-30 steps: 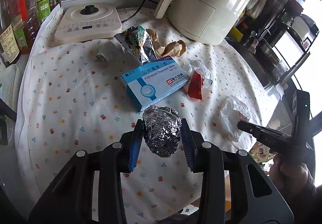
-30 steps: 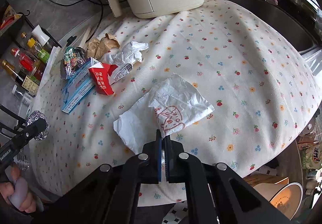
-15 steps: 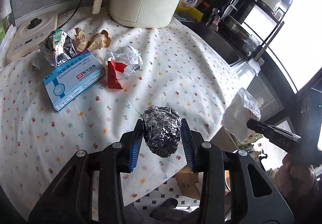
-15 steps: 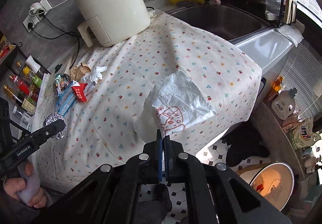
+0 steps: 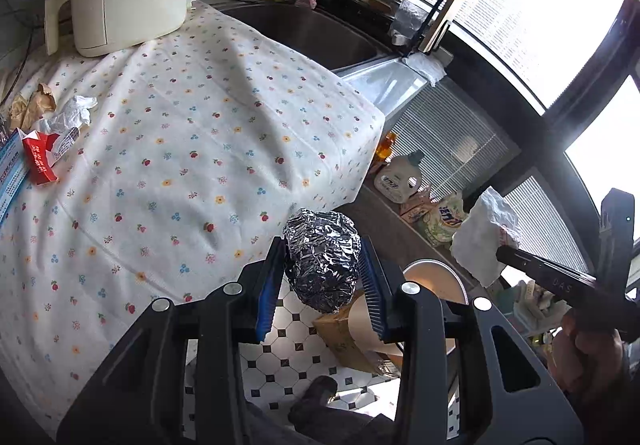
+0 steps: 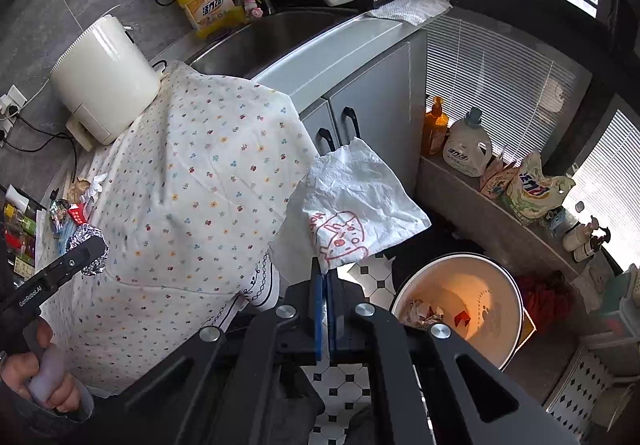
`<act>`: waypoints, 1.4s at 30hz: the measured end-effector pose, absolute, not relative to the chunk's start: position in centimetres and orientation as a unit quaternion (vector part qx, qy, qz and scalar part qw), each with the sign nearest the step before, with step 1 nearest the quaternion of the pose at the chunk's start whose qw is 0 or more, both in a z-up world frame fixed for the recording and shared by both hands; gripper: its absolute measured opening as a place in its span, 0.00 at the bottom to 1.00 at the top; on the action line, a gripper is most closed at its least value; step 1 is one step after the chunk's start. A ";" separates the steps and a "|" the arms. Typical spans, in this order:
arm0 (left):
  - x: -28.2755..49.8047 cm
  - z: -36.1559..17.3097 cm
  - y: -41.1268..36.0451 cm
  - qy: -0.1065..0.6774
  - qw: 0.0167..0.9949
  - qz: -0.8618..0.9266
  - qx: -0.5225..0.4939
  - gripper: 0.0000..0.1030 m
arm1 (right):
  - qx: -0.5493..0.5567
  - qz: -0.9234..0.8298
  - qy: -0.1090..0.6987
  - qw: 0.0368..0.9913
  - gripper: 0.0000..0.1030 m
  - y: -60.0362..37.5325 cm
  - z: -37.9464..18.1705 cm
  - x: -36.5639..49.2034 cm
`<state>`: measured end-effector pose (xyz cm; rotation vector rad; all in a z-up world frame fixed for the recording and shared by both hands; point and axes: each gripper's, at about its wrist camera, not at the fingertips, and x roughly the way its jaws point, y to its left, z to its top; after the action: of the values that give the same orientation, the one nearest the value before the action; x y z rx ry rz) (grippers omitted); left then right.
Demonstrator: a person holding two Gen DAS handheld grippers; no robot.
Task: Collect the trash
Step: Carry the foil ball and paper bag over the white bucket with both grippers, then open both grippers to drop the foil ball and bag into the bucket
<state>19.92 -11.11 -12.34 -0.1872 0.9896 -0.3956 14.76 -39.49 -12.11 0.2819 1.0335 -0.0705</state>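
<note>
Both grippers carry trash past the counter edge; the bin lies below and to the right.

The foil ball [image 5: 322, 259] sits pinched between the blue pads of the left gripper [image 5: 320, 277], its long axis running away from the camera, over the tiled floor just off the flowered cloth [image 5: 192, 149]. The right gripper [image 6: 325, 277] has its jaws pressed together on a corner of the crumpled white wrapper [image 6: 352, 201], which hangs above and left of the round trash bin [image 6: 460, 305]. The right hand appears nearer to the bin. A cardboard box [image 5: 344, 333] stands beside the bin. More trash stays far left on the cloth: a red carton [image 5: 38, 159] and crumpled paper [image 5: 74, 115].
</note>
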 end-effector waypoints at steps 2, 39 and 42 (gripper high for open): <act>19.6 -12.8 -13.3 0.476 0.852 -0.201 -0.084 0.36 | 0.141 -0.053 0.493 0.857 0.03 -41.7 -12.5 13.3; 16.0 -19.4 -33.6 0.529 0.799 -0.284 -0.034 0.36 | 0.190 -0.114 0.523 0.823 0.48 -57.1 -18.2 4.2; 15.9 -19.9 -34.8 0.533 0.791 -0.298 -0.028 0.36 | 0.196 -0.129 0.519 0.822 0.51 -58.0 -17.9 3.5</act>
<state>15.90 -34.79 -19.85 -0.0597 1.1472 -0.6411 3.46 -57.98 -17.95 0.4162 1.1044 -0.2741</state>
